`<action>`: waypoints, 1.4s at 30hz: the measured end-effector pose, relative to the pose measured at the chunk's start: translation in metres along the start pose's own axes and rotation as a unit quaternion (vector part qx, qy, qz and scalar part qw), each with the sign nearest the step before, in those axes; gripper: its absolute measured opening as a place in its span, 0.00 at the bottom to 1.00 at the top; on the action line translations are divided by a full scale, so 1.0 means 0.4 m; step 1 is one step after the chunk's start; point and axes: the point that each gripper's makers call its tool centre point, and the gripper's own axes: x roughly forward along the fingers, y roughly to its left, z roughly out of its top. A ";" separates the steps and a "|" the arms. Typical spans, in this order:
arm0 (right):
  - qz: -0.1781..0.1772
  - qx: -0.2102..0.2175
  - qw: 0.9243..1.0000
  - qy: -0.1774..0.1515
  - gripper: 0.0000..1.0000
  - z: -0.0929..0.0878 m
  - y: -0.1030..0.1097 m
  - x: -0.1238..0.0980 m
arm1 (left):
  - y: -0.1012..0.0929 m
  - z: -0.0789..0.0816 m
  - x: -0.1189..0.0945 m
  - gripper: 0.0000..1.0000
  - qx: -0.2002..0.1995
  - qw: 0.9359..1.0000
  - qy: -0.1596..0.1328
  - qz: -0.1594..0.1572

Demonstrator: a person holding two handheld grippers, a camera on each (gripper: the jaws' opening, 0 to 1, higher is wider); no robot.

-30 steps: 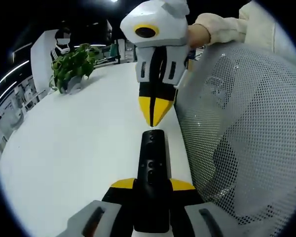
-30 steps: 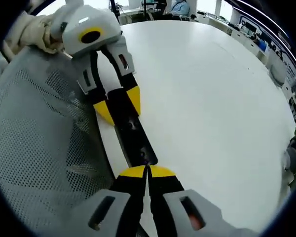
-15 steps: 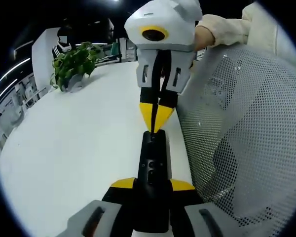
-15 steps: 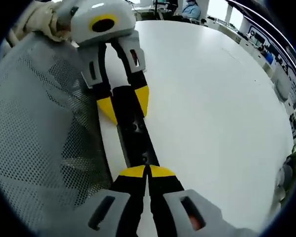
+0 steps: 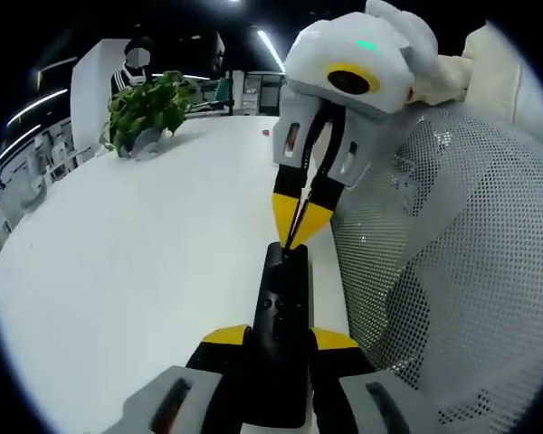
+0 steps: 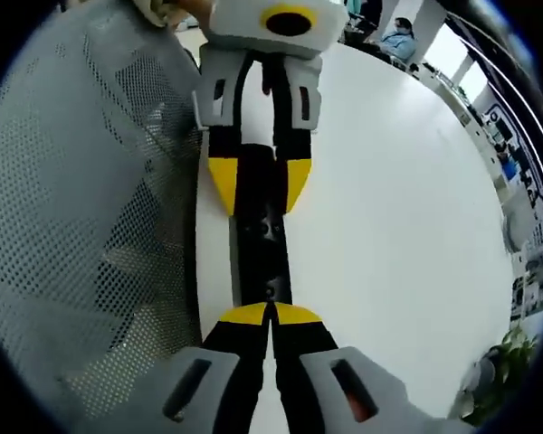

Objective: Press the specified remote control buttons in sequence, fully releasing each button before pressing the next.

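Remote control, black, lower centre of frame, clamped between left gripper jaws; right gripper, jaws closed, tip pressing its far end; press underway, release and any further buttons pending

Remote control near end hidden between left tongs, button markings too small to read
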 end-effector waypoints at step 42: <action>0.041 0.167 0.984 -0.056 0.00 0.011 -0.003 -0.004 | -0.001 0.001 0.001 0.25 0.015 1.000 0.006 -0.001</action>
